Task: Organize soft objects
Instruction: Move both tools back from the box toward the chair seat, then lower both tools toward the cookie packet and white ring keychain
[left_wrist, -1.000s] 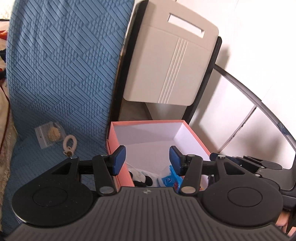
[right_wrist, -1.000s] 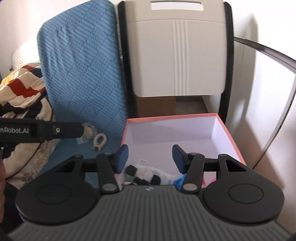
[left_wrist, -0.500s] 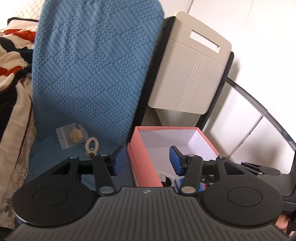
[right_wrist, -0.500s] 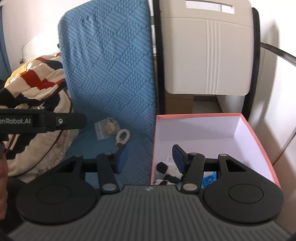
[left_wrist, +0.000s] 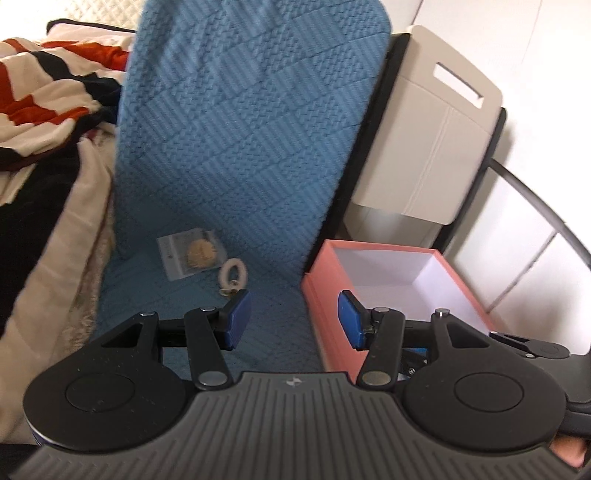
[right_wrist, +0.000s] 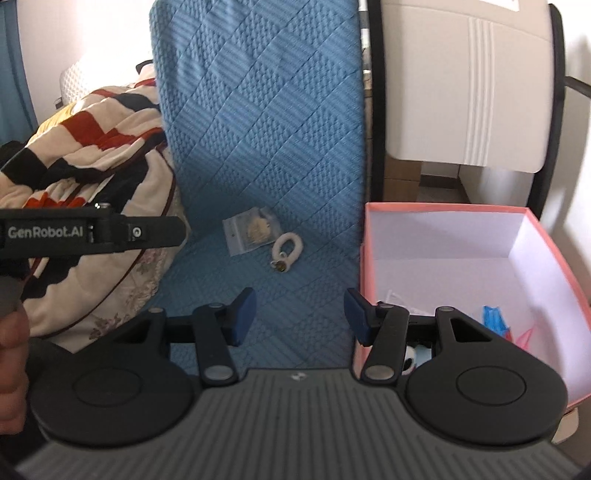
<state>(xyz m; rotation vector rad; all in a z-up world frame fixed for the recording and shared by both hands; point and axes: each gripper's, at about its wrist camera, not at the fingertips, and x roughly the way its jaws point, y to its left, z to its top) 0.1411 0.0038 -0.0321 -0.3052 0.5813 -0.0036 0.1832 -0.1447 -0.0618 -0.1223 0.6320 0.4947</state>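
Note:
On the blue quilted seat (left_wrist: 207, 314) (right_wrist: 295, 273) lie a clear bag with a tan fluffy item (left_wrist: 192, 253) (right_wrist: 253, 230) and a white fuzzy ring charm (left_wrist: 233, 275) (right_wrist: 286, 249). A pink box (left_wrist: 325, 314) (right_wrist: 554, 251) with a white inside stands right of the seat; blue and black-and-white soft items (right_wrist: 495, 321) lie at its bottom. My left gripper (left_wrist: 293, 319) and right gripper (right_wrist: 299, 315) both hang open and empty above the seat's right part, short of the charm. The left gripper's body (right_wrist: 92, 232) shows in the right wrist view.
A striped and floral blanket (left_wrist: 48, 122) (right_wrist: 96, 147) is heaped left of the seat. A beige folding chair (left_wrist: 436, 129) (right_wrist: 465, 85) leans behind the box. The blue backrest (left_wrist: 251, 122) rises upright behind the seat. White wall panels are to the right.
Both grippers have swung left, away from over the pink box and toward the blue seat. The bag and the ring charm now lie ahead of the fingers. Jaw width is unchanged.

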